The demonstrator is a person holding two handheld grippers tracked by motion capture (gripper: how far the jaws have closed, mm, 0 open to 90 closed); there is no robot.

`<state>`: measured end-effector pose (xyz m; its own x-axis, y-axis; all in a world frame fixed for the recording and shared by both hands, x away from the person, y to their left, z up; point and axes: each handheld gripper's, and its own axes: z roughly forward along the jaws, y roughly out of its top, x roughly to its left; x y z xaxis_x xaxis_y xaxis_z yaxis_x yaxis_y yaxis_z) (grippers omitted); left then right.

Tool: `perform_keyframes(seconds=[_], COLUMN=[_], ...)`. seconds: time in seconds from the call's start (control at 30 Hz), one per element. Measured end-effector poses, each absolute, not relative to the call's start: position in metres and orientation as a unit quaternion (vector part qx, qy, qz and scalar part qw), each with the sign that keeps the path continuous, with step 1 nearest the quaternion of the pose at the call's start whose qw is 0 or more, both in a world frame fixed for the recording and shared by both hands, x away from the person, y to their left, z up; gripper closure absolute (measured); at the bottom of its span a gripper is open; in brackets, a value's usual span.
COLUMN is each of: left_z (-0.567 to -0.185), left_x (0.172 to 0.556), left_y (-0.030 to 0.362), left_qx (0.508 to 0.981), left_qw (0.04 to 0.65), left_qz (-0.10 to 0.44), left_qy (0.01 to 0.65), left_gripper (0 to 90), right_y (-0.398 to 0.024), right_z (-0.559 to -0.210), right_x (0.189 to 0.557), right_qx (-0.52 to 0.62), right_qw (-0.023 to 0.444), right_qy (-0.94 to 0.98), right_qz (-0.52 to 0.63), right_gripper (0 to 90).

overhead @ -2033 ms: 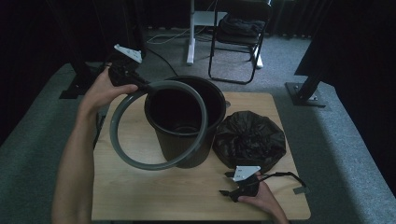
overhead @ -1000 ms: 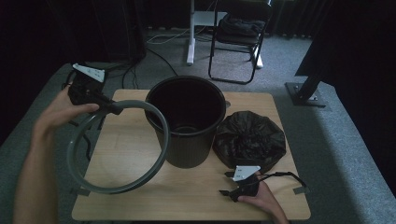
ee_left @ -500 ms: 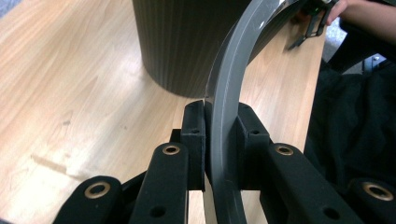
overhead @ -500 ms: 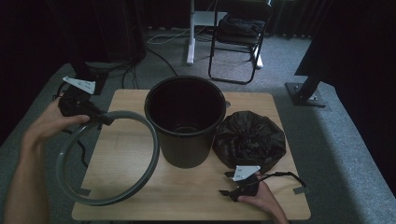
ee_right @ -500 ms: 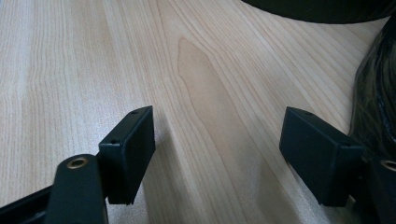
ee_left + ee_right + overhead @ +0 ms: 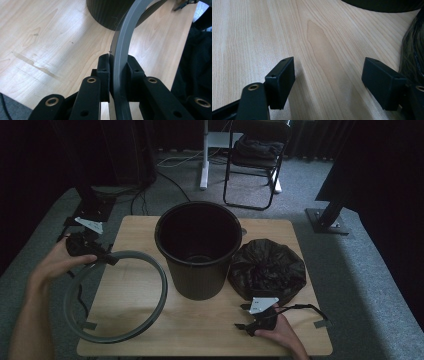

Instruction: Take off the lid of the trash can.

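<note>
A grey ring [image 6: 118,296], the rim of a bin, lies low over the left part of the wooden table [image 6: 210,335], reaching past its left edge. My left gripper [image 6: 107,259] is shut on the ring's far left arc; in the left gripper view the grey band [image 6: 122,47] runs up between the closed pads. A black bin [image 6: 199,248] stands upright in the middle of the table with its mouth uncovered. To its right lies a crumpled black bag [image 6: 267,269]. My right gripper [image 6: 241,325] rests near the front right edge, open, with bare wood between its fingers [image 6: 280,82].
A folding chair [image 6: 256,157] and a white desk leg [image 6: 204,152] stand on the grey carpet behind the table. Black stand bases sit at the far left [image 6: 92,210] and far right [image 6: 327,220]. Bits of tape [image 6: 321,324] mark the table's front corners.
My left gripper has carried the grey ring off the bin's top, leftward and down, to just above the table's left side. The right gripper has stayed put.
</note>
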<state>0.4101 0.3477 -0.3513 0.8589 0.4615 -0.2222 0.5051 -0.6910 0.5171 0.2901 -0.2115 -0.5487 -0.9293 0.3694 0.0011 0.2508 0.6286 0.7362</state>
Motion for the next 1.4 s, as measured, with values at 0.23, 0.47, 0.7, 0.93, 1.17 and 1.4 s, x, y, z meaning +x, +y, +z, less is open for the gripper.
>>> perform_keyframes(seconds=[0.23, 0.47, 0.7, 0.93, 1.17, 1.4], left_z=[-0.383, -0.406, -0.420, -0.439, -0.456, -0.469], left_x=[0.418, 0.425, 0.433, 0.440, 0.443, 0.446], left_y=[0.349, 0.351, 0.339, 0.331, 0.325, 0.320], left_qx=[0.913, 0.902, 0.913, 0.920, 0.922, 0.924], left_qw=[0.288, 0.292, 0.257, 0.225, 0.204, 0.185], left_qz=[-0.032, -0.003, 0.000, -0.006, -0.014, -0.011], left_qy=[0.288, 0.317, 0.316, 0.322, 0.328, 0.333], left_gripper=[77.3, 77.0, 76.9, 76.7, 76.7, 76.3], right_y=[-0.212, -0.212, -0.212, -0.212, -0.212, -0.212], right_z=[-0.549, -0.549, -0.549, -0.549, -0.549, -0.549], right_x=[0.290, 0.290, 0.290, 0.290, 0.290, 0.290], right_qx=[0.172, 0.172, 0.172, 0.172, 0.172, 0.172], right_qw=[0.075, 0.075, 0.075, 0.075, 0.075, 0.075], right_qy=[0.899, 0.899, 0.899, 0.899, 0.900, 0.900], right_qz=[0.395, 0.395, 0.395, 0.395, 0.394, 0.394], right_gripper=[26.1, 26.1, 26.1, 26.0, 26.1, 26.0])
